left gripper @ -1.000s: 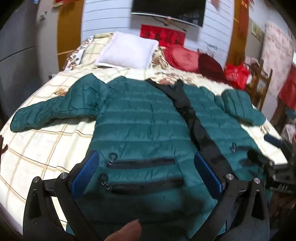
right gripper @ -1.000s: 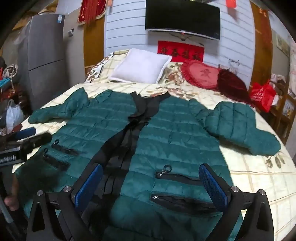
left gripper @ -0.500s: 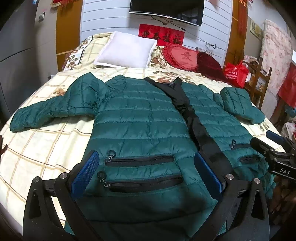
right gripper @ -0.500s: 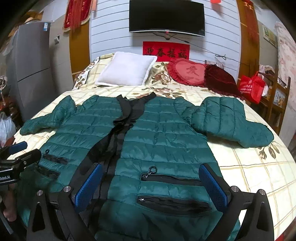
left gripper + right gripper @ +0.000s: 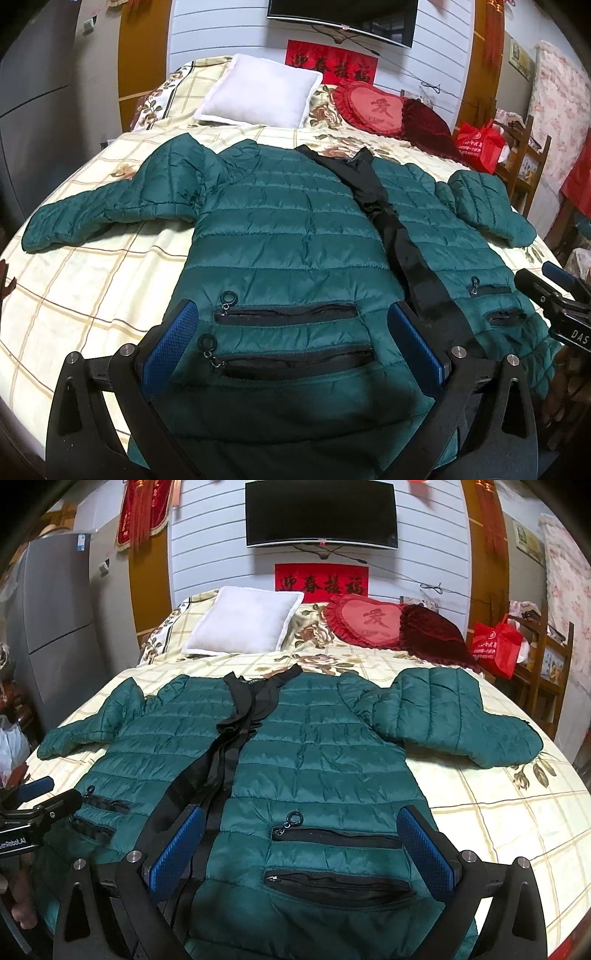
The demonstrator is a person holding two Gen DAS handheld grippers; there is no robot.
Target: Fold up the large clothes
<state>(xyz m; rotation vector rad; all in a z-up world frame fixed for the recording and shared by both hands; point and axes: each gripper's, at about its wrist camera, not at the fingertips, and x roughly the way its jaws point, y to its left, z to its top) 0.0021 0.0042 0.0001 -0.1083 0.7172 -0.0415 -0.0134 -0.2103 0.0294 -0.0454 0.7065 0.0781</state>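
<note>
A dark green quilted jacket (image 5: 280, 229) (image 5: 325, 760) lies spread front-up on the bed, with a black zipper strip down its middle and both sleeves out to the sides. My left gripper (image 5: 291, 339) hovers open above the jacket's left hem pockets, holding nothing. Over the right hem pockets my right gripper (image 5: 299, 845) is open too, empty. Each gripper shows at the edge of the other's view: the right one (image 5: 554, 299) and the left one (image 5: 40, 808).
The bed (image 5: 85, 273) has a cream checked cover. A white pillow (image 5: 243, 624) and red cushions (image 5: 373, 620) lie at the headboard. A grey fridge (image 5: 55, 620) stands left; a wooden chair with a red bag (image 5: 496, 646) stands right. A TV (image 5: 321, 513) hangs on the wall.
Both grippers have pulled back and risen slightly, so more of the jacket and room shows. The fingertip at the bottom of the left view is gone. The jacket has not moved.
</note>
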